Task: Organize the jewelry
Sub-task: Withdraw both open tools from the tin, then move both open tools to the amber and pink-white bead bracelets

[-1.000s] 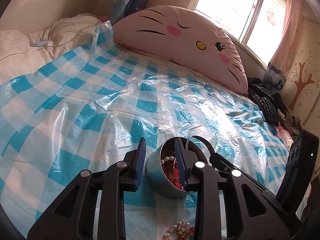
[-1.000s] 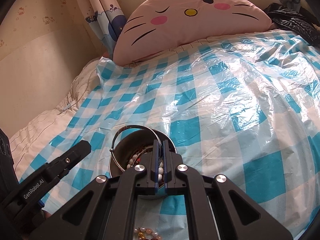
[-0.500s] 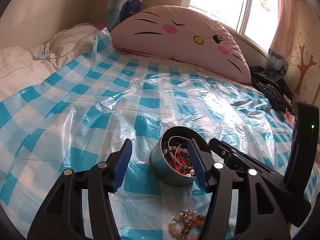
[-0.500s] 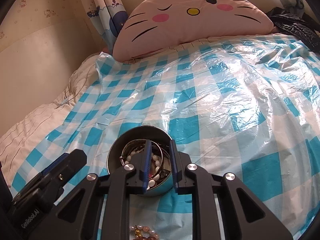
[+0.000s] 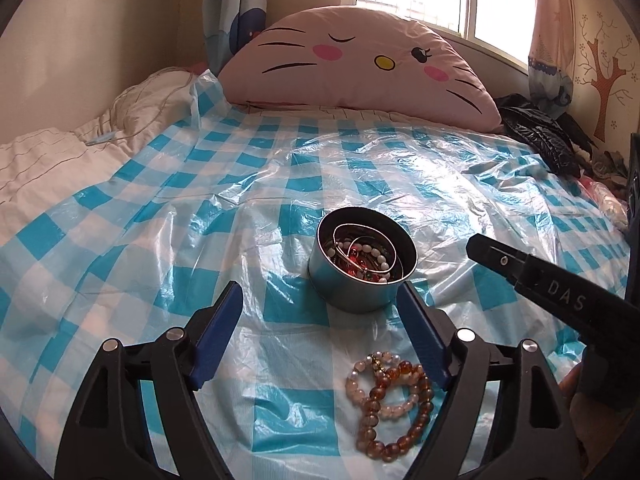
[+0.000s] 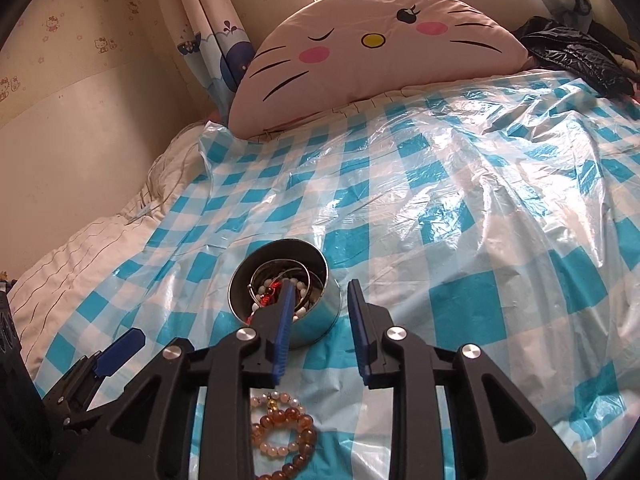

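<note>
A round metal tin [image 5: 362,270] stands on the blue-checked plastic sheet [image 5: 200,248], holding pearl beads, red beads and thin bangles. It also shows in the right wrist view [image 6: 286,300]. Amber and pale bead bracelets [image 5: 390,400] lie on the sheet in front of the tin, also in the right wrist view [image 6: 282,436]. My left gripper [image 5: 320,300] is wide open and empty, just short of the tin. My right gripper [image 6: 318,288] is open and empty, its left finger over the tin's near rim. The right gripper's finger [image 5: 532,276] shows at right in the left wrist view.
A pink cat-face pillow [image 5: 360,64] lies at the head of the bed under the window. A white quilt [image 5: 52,160] is at the left. Black plastic bags [image 5: 540,140] sit at the far right. A wall runs along the left side.
Both grippers have opened and drawn back from the tin. The left one let go of the tin. The bangle held by the right one now lies in the tin.
</note>
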The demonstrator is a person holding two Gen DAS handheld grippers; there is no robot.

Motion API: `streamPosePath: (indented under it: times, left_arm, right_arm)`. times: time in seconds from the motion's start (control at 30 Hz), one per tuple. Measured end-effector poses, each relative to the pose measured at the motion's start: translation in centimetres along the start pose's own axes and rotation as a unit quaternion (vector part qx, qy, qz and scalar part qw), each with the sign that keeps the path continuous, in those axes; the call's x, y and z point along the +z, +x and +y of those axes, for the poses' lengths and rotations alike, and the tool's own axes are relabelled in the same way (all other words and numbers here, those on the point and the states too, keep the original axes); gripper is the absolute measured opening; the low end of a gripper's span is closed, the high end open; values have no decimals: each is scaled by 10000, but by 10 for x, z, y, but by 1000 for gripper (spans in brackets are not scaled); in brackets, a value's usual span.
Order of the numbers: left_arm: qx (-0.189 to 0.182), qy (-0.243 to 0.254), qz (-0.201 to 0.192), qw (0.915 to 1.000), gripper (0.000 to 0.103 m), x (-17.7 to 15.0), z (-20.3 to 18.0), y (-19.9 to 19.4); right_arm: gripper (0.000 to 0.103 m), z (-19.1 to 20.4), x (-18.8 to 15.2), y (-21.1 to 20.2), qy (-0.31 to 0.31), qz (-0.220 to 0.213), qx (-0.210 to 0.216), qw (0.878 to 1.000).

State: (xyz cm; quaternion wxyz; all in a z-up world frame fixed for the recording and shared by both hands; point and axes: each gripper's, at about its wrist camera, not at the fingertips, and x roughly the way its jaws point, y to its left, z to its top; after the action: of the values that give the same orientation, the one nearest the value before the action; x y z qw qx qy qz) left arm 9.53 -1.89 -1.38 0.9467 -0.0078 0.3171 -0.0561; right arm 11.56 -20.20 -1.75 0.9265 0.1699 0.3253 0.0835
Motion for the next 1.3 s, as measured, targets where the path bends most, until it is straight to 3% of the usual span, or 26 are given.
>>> streamPosePath:
  times: [0.43, 0.77, 1.03, 1.3]
  left_arm:
    - [179, 196, 51, 9996, 82, -30, 5, -37]
    - [398, -674, 382, 9962, 84, -30, 47, -24]
    - [485, -212, 428, 9977, 84, -31, 30, -20]
    - [536, -333, 527, 9966, 85, -31, 35, -14]
  right_arm:
    - [39, 7, -49, -42, -339, 330, -50, 9989]
    - [42, 6, -54, -29, -429, 576, -275, 9970]
    - [45, 19, -63, -7, -854, 974, -481, 9904]
    - [51, 34, -80, 23, -1539, 1550, -983, 9709]
